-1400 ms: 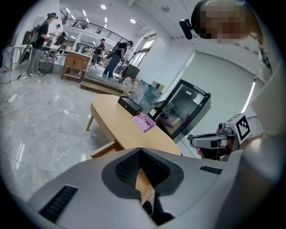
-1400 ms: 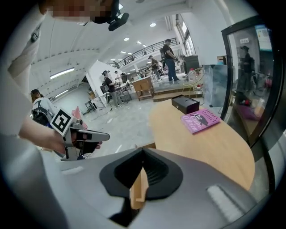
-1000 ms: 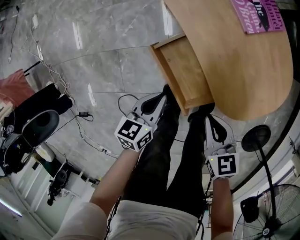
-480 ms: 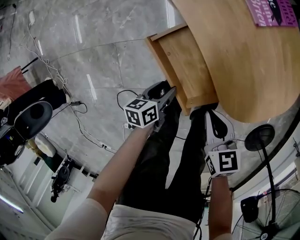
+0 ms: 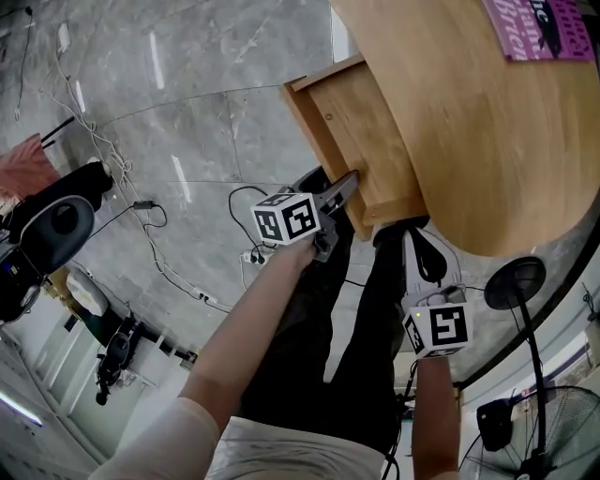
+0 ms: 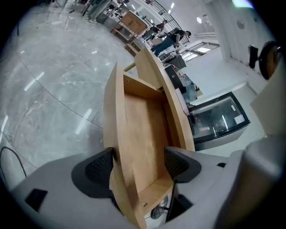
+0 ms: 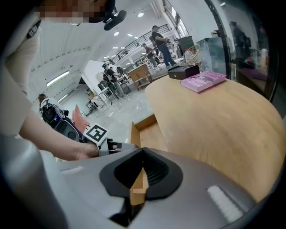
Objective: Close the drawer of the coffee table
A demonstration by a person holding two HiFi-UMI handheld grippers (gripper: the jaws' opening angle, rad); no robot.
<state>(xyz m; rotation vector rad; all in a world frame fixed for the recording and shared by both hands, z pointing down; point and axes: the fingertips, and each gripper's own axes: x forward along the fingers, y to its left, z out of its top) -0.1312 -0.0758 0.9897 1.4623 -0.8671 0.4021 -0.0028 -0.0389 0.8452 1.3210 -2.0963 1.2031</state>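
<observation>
Wooden drawer (image 5: 361, 141), head view: it is seen pulled well out from beneath the round tabletop (image 5: 487, 159), on which a pink book (image 5: 553, 28) lies. The left tongs (image 5: 349, 180) have been lowered and rolled onto the near end of the drawer's front panel (image 5: 311, 141). The right tongs (image 5: 411, 234) are held at the drawer's near corner, under the tabletop's rim. Left gripper view: the jaws, just opened, are seen wide apart and astride the front panel, with one pad (image 6: 100, 166) outside it and the other inside the drawer; neither is shown pressing. Right gripper view: the jaws are drawn together at the tips, with a sliver of drawer wood showing through the slit between them; nothing is judged to be gripped. The closing push is judged prepared but not yet made.
</observation>
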